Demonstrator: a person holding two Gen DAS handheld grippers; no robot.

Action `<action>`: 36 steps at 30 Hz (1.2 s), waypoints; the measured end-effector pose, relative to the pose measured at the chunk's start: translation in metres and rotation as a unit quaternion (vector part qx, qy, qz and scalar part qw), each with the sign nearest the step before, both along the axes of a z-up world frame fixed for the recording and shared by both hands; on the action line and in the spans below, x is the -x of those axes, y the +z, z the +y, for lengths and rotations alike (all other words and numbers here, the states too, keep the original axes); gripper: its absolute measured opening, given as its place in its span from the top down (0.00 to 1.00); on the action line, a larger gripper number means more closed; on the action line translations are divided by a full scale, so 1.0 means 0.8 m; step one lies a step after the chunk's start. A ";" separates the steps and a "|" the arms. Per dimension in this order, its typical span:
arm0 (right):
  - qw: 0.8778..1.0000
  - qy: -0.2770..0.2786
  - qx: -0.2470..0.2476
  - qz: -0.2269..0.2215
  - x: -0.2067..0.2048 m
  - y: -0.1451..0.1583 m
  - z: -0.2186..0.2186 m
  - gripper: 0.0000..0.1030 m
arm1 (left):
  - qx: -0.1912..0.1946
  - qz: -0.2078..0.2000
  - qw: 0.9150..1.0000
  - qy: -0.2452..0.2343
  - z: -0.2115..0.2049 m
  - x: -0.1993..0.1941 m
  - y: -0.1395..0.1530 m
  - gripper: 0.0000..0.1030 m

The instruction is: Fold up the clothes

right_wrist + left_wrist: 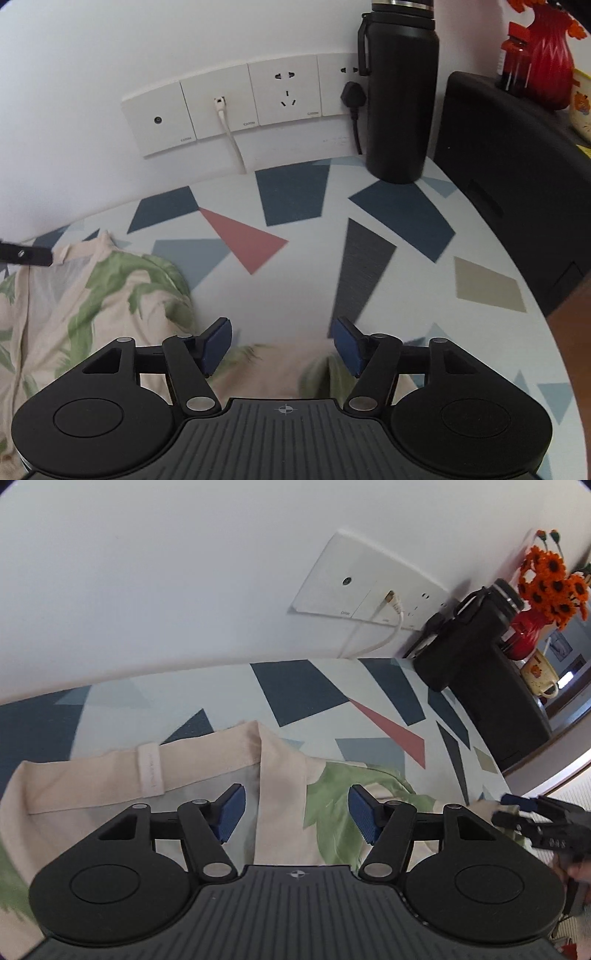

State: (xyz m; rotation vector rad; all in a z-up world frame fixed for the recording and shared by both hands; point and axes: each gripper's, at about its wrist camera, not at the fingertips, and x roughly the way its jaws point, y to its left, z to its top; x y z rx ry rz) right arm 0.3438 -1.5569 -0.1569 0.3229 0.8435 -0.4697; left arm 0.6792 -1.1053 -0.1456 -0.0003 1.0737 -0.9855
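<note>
Cream shirt (280,775) with green leaf print, rumpled, collar up, spread on the patterned tabletop (295,295). Left tongs (295,812) and right tongs (280,347) both spread apart above the cloth, gripping nothing.

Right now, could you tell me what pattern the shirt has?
Cream shirt with green leaf print, clearest in the right wrist view.

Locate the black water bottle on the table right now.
In the right wrist view the black water bottle stands upright at the table's far edge, right of centre, against the wall sockets.
</note>
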 end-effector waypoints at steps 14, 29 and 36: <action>0.993 -0.096 0.042 -0.054 0.061 -0.021 -0.018 0.91 | 0.000 -0.015 0.999 0.046 -0.041 -0.011 -0.032 0.92; 0.980 -0.154 0.116 -0.049 0.041 -0.009 -0.035 0.45 | 0.096 0.010 0.995 0.039 -0.032 -0.016 -0.020 0.42; 0.990 -0.023 0.130 -0.041 -0.046 -0.026 0.013 0.42 | 0.152 0.039 0.986 0.063 -0.014 -0.019 -0.013 0.42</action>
